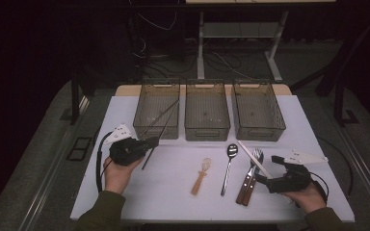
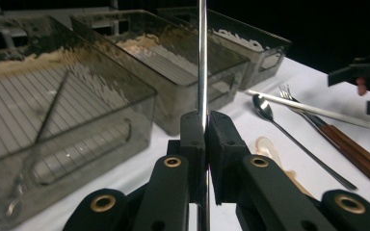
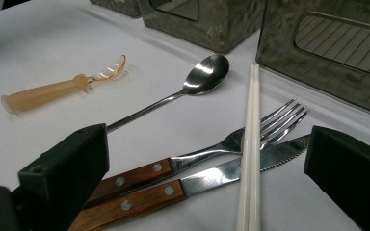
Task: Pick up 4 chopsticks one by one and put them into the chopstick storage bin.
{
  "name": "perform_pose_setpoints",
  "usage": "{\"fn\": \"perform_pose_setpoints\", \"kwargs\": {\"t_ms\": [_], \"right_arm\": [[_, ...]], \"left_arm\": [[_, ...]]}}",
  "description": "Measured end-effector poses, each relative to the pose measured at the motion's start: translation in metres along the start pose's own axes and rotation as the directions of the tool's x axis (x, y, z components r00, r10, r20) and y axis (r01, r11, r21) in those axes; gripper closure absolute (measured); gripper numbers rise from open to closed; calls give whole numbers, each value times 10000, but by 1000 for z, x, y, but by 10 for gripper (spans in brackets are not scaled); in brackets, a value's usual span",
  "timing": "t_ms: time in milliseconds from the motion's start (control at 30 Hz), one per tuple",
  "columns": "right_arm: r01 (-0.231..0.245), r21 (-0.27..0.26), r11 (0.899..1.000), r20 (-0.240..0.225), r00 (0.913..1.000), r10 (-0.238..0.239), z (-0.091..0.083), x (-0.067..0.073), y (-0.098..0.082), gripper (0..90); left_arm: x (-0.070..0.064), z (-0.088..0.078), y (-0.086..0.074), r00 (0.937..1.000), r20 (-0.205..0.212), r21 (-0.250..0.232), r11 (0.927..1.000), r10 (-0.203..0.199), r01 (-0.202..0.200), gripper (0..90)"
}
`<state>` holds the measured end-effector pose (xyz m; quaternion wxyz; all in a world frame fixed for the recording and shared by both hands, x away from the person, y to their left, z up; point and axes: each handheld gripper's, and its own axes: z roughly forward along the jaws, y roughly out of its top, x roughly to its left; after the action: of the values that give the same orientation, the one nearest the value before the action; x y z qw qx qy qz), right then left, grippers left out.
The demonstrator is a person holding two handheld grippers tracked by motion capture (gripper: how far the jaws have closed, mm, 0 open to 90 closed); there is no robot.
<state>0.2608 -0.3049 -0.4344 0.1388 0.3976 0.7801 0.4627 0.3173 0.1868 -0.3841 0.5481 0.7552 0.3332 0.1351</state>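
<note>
Metal chopstick [image 2: 203, 57] – top cut off

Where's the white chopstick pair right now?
High view, right side: the white chopsticks lie diagonally across the fork and knife, just ahead of the right tongs.

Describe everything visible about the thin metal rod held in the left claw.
The metal rod is thin, straight and shiny, like a steel chopstick. The left claw is shut on it, its black pads pressing the rod from both sides, and the rod runs on past them at both ends. In the high view it slants from the claw up over the front rim of the left basket, where a second similar rod leans inside. Its ends' shape cannot be made out.
</note>
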Motion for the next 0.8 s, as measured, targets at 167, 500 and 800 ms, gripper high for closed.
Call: {"fn": "perform_pose_setpoints", "kwargs": {"t_ms": [167, 500, 800], "right_arm": [[-54, -3, 10000, 12, 10000, 54, 0, 0, 0, 21], [-45, 21, 10000, 25, 10000, 44, 1, 0, -1, 21], [-86, 33, 10000, 55, 9999, 86, 1, -1, -1, 21]], "left_arm": [[6, 5, 8, 9999, -152, -266, 9996, -6, 2, 851], [21, 11, 22, 9990, -443, -678, 9977, -45, 14, 850], [35, 17, 38, 9975, -710, -1081, 9941, 23, -99, 851]]}}
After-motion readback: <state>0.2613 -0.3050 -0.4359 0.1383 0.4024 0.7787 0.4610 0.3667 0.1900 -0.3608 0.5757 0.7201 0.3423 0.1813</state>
